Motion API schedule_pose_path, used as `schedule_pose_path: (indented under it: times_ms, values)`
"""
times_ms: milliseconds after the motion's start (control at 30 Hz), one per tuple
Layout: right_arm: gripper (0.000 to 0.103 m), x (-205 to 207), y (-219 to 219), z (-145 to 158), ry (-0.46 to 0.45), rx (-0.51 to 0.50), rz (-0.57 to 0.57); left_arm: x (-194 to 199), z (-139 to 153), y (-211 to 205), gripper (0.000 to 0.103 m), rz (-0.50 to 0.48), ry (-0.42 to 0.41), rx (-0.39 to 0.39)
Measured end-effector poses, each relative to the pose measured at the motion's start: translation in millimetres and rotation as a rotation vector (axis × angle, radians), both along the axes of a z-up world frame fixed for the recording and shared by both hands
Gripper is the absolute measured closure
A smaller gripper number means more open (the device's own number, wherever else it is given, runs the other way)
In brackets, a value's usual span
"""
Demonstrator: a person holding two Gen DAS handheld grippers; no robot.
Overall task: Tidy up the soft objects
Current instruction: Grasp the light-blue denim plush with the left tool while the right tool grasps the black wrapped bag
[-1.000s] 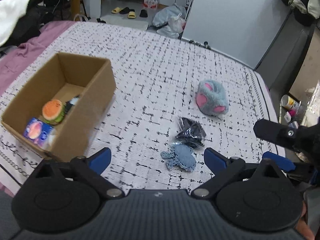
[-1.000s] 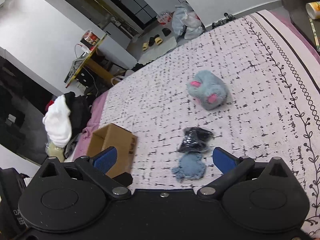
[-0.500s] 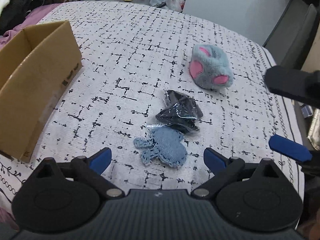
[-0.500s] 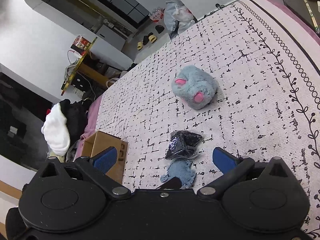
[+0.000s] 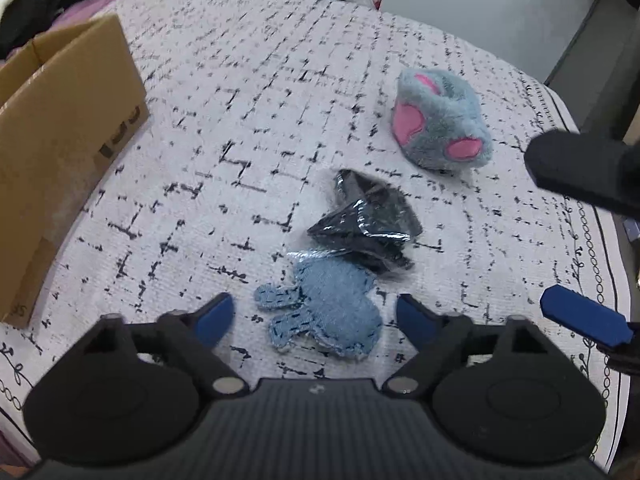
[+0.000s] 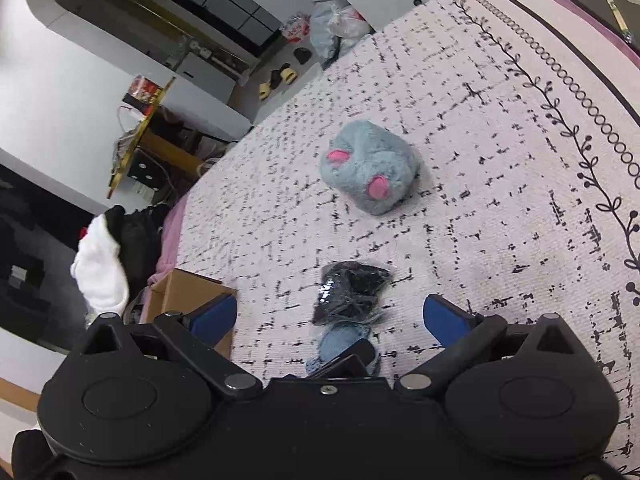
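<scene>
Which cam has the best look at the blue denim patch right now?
Left wrist. The blue denim patch lies whole and unblocked between the closing jaws of the left gripper, pads not touching it. In the right wrist view it is mostly hidden behind a black gripper part, below the black bagged item.

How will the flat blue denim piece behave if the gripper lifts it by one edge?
The denim piece looks thin and lies flat, so it will probably droop. It seems light. Its edge touches the black plastic-wrapped bundle, which may shift.
</scene>
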State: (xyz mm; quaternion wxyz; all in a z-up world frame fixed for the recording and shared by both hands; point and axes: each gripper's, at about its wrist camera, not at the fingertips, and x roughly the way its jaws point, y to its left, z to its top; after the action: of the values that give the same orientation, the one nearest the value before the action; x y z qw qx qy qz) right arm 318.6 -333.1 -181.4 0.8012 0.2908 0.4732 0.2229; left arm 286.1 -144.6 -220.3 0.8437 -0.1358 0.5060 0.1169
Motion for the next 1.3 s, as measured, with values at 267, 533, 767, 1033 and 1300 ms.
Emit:
schedule_pose_path:
  times_ms: [267, 533, 767, 1033, 1300]
  values:
    - [0.014, 3.5, 14.0, -11.3, -0.003, 0.004, -0.002, -1.8, 6.8, 23.3, 0.077, -0.006, -0.009, -0.065]
    - [0.018, 8.4, 29.5, -20.4, -0.007, -0.028, -0.016, -9.3, 15.0, 43.3, 0.081, 0.016, -0.040, -0.137]
    - [0.022, 19.7, 44.5, -30.0, 0.006, -0.053, -0.038, -13.8, 24.3, 59.8, 0.081, 0.047, -0.075, -0.155]
    - [0.029, 28.3, 60.9, -43.3, 0.032, -0.110, -0.034, -13.3, 25.5, 80.1, 0.081, 0.092, -0.090, -0.178]
    - [0.061, 29.7, 74.6, -51.3, 0.039, -0.183, 0.006, -12.1, 28.8, 86.9, 0.081, 0.097, -0.086, -0.171]
